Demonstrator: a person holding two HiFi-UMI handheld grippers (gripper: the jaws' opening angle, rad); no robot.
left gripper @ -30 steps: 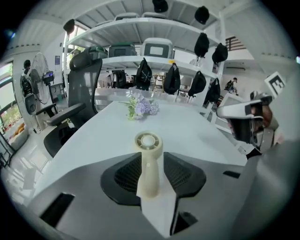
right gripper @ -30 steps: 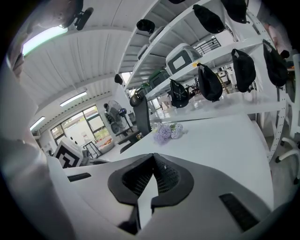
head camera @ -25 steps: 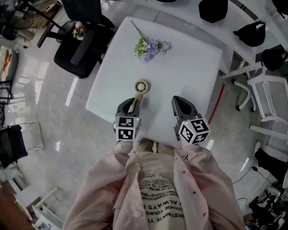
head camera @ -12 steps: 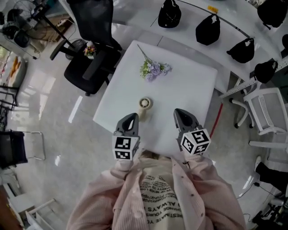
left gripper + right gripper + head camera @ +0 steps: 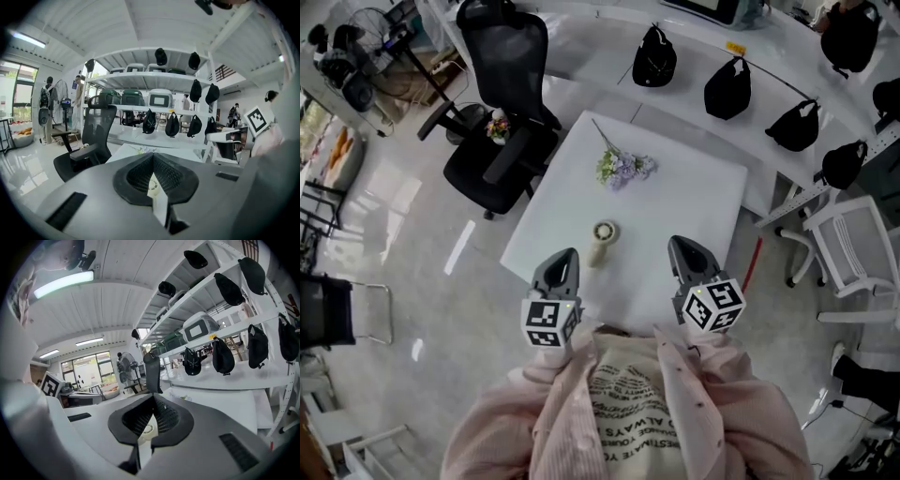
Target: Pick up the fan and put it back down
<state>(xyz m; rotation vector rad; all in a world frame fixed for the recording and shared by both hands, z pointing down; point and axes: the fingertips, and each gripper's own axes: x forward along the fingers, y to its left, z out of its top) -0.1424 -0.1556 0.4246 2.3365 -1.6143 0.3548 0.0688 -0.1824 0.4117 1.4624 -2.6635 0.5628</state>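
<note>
The fan is lying on the white table at frame centre, between the left gripper and right gripper. Both are hovering apart from it, jaws closed and empty.

fan | cream, round head | lying flat | white table, near half

Left tongs off fan, closed; right tongs raised too.

Bright even light, fisheye-warped edges.
</note>
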